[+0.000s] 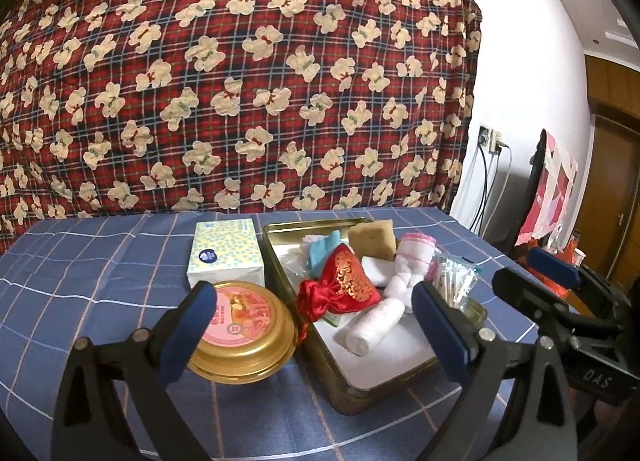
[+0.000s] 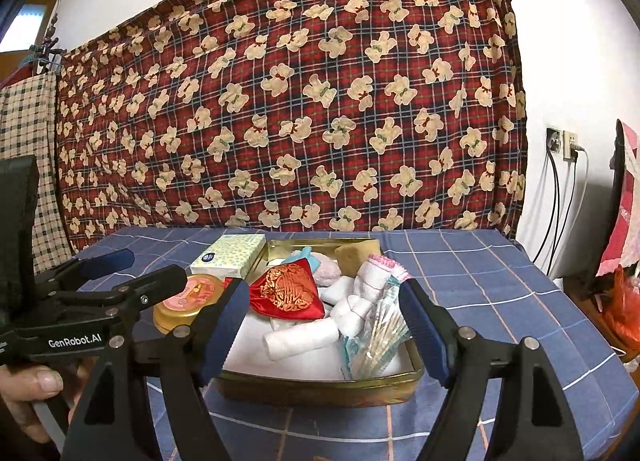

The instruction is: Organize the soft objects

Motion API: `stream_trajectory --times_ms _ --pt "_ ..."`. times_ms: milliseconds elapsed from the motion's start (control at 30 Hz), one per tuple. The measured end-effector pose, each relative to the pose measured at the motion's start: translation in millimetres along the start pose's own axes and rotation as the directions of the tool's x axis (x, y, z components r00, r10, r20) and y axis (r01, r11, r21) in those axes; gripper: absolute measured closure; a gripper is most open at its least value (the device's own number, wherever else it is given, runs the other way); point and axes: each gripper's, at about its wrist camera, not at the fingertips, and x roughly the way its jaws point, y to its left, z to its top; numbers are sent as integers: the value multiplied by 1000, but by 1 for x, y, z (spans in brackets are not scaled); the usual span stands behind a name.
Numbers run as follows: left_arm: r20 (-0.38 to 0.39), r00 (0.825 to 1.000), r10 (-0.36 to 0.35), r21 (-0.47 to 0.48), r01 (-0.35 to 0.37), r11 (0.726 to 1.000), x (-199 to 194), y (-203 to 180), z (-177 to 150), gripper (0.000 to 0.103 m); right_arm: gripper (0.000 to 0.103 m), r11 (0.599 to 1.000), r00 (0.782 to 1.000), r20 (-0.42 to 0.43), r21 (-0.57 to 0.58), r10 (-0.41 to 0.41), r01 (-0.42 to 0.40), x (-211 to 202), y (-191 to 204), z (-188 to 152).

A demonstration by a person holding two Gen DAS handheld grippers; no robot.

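A gold rectangular tin [image 1: 360, 391] [image 2: 320, 391] sits on the blue checked table. It holds a red embroidered pouch [image 1: 344, 281] [image 2: 290, 291], a white cloth roll [image 1: 372, 327] [image 2: 300, 337], a tan sponge [image 1: 372, 239] [image 2: 356, 253], a white sock with pink trim [image 1: 414, 251] [image 2: 376, 273], a bag of cotton swabs [image 1: 456, 277] [image 2: 380, 337] and a teal piece [image 1: 324, 253]. My left gripper [image 1: 316, 325] is open and empty, in front of the tin. My right gripper [image 2: 324, 329] is open and empty above the tin's near edge.
A round gold tin with a pink lid [image 1: 244, 329] [image 2: 188, 297] and a dotted tissue pack [image 1: 226, 253] [image 2: 230, 255] stand left of the tin. A red bear-print blanket [image 1: 240, 81] hangs behind the table. Wall sockets with cables [image 2: 564, 145] are at the right.
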Motion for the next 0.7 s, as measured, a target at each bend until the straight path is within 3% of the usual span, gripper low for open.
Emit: stream_trajectory --times_ms 700 --pt "-14 1000 5 -16 -5 1000 1 3 1 3 23 1000 1000 -1 -9 11 -11 0 9 2"
